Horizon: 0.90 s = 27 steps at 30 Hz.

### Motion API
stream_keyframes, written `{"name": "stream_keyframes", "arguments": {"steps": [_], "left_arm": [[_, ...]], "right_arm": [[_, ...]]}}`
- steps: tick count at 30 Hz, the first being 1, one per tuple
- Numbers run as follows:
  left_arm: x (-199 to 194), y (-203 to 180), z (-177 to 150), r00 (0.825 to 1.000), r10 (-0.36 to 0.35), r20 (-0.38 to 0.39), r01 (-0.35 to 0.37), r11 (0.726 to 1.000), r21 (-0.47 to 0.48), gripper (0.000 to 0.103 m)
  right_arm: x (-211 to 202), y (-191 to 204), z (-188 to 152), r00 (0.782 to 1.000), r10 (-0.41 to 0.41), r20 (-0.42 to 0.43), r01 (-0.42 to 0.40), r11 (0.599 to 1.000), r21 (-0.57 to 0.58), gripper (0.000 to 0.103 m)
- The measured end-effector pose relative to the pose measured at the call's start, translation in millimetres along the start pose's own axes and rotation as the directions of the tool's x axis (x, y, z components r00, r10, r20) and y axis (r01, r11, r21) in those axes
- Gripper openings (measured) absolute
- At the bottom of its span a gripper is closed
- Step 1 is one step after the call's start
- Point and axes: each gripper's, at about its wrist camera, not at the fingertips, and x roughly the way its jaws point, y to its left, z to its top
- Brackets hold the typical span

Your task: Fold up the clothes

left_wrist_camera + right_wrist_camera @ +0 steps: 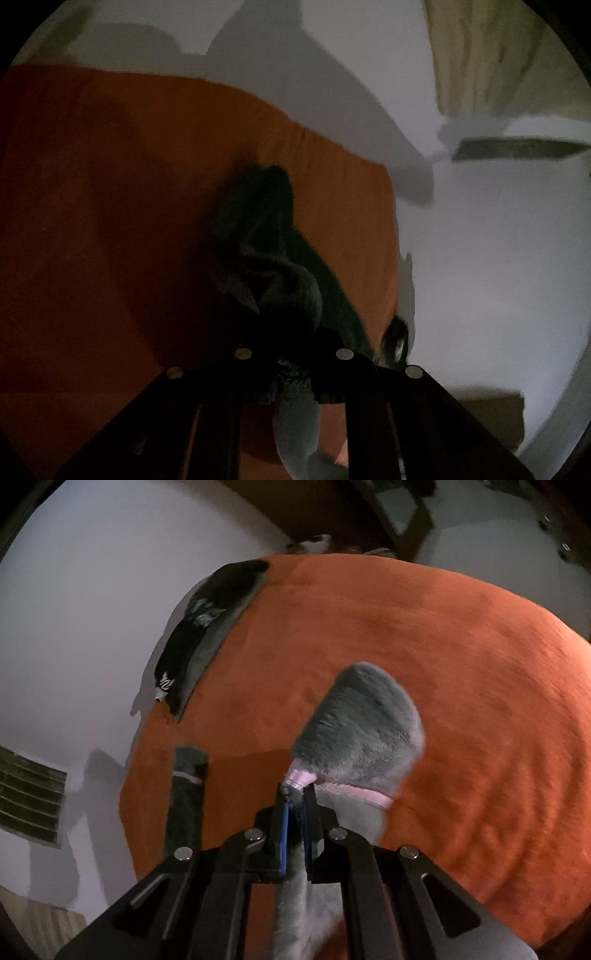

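A: Location? Looks like a home, probably a bedroom.
B: Agreed. Orange bedsheet (pixel 461 686) over a soft, rounded mattress fills the area ahead of the right gripper.
A: Plain white walls (pixel 498 240) to the right of the left gripper. Pale curtain (pixel 480 55) hangs up and to its right.
B: Louvred wall vent (pixel 29 797) left of the right gripper. Folded dark clothing (pixel 207 627) lies at the bed's far-left edge.
A: Dim indoor lighting, hard shadows on the wall. Nothing industrial.
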Motion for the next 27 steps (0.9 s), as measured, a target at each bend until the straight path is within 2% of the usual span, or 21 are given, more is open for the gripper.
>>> {"name": "stream_keyframes", "arguments": {"steps": [2,5,10,13,16,19,22,24,27], "left_arm": [[20.0,-11.9,19.3,0.999,0.048,0.016,-0.047,0.997,-0.055,0.014],[67.5,-39.0,52.1,0.993,0.113,0.041,-0.106,0.984,-0.144,0.014],[119.3,-66.0,104.7,0.989,0.086,0.117,-0.069,0.988,-0.137,0.014],[143.7,-58.4,130.2,0.99,0.112,0.089,-0.098,0.984,-0.15,0.014],[160.4,-35.6,152.6,0.985,0.163,0.061,-0.147,0.968,-0.204,0.014],[172.5,-23.7,168.7,0.979,0.195,0.055,-0.177,0.956,-0.236,0.014],[183.9,-24.0,174.5,0.972,0.223,0.077,-0.195,0.944,-0.268,0.014],[194.3,-28.8,179.4,0.971,0.228,0.074,-0.197,0.935,-0.295,0.014],[224.3,-40.8,188.2,0.966,0.255,0.038,-0.24,0.942,-0.235,0.017]], "right_arm": [[26.2,36.9,13.0,1.0,-0.019,-0.006,0.018,1.0,-0.016,0.005],[68.8,85.2,28.7,1.0,0.012,-0.01,-0.012,1.0,0.015,0.005],[145.1,166.2,35.2,1.0,-0.022,-0.014,0.021,0.997,-0.073,0.005],[191.9,214.5,32.0,0.999,-0.043,-0.02,0.04,0.992,-0.117,0.005],[244.5,261.5,30.0,0.997,-0.078,-0.019,0.073,0.983,-0.168,0.005],[299.4,303.7,26.0,0.993,-0.103,-0.055,0.091,0.977,-0.191,0.005],[343.8,350.1,20.6,0.987,-0.15,-0.063,0.125,0.947,-0.296,0.005],[362.4,371.4,22.1,0.986,-0.149,-0.077,0.114,0.932,-0.344,0.005],[393.2,383.8,24.7,0.973,-0.22,-0.073,0.17,0.891,-0.422,0.006]]}}
